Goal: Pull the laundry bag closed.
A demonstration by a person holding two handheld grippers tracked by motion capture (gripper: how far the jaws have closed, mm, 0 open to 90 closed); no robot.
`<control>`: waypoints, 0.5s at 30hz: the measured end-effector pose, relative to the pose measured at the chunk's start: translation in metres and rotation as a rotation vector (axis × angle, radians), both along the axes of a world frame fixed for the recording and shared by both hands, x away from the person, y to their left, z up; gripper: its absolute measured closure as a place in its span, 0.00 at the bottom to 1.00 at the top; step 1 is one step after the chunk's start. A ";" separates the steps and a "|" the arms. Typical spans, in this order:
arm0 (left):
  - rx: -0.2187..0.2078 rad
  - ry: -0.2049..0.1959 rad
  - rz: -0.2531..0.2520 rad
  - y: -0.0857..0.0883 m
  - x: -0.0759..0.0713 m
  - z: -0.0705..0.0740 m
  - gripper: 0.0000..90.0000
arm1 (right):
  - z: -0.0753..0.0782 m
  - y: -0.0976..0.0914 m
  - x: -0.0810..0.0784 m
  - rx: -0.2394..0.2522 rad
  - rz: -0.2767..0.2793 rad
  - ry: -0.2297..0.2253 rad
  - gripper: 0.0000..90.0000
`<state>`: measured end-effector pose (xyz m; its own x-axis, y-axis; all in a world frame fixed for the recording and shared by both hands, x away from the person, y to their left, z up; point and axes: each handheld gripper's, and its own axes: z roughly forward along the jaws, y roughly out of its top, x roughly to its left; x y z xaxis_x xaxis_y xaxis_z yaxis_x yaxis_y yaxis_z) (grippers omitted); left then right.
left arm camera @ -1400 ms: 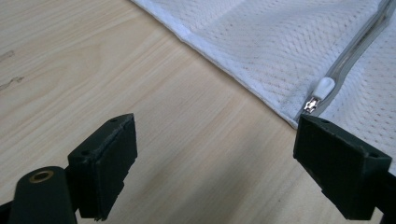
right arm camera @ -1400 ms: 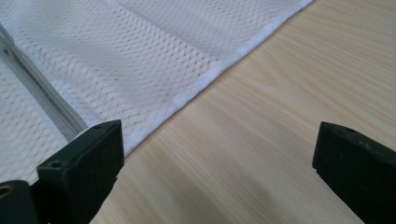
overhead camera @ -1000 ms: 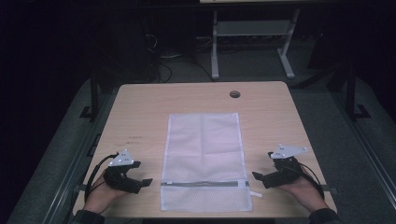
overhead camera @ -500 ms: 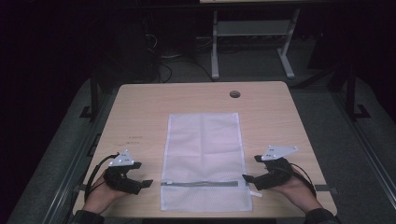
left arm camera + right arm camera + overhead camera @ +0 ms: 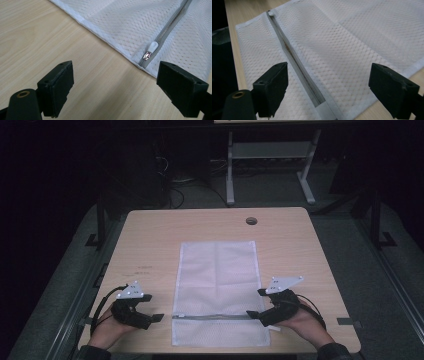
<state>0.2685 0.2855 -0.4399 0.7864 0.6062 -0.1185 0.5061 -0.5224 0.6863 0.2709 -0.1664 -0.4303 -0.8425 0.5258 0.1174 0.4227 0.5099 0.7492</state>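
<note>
Dark room, wood table (image 5: 150, 245), and the right gripper (image 5: 257, 303) has slid in since a second ago so its wide-apart jaws now straddle the zipper (image 5: 297, 63) end of the mesh bag (image 5: 218, 270), while the left gripper (image 5: 156, 317), also spread, waits just short of the zipper pull (image 5: 150, 50), looks like prep to unzip.

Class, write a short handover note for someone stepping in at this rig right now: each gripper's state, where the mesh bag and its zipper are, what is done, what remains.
Left gripper: open, holding nothing, beside the bag's left edge near the zipper pull.
Right gripper: open, holding nothing, over the bag's right edge at the zipper's far end.
White mesh bag: flat on the table, zipper running across its near end.
Done: both grippers in place at the zipper ends.
Left: nothing gripped yet; probably pin the bag and take the pull.
</note>
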 end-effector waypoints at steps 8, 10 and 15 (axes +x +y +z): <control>0.004 -0.007 -0.015 -0.002 0.000 0.000 0.15 | 0.000 0.013 -0.001 0.008 0.048 -0.013 0.23; 0.004 -0.005 -0.015 -0.001 0.000 0.000 0.15 | -0.001 0.016 -0.001 0.007 0.061 -0.008 0.23; 0.005 -0.003 -0.013 -0.001 -0.001 0.000 0.15 | -0.001 0.025 0.000 0.013 0.096 0.012 0.25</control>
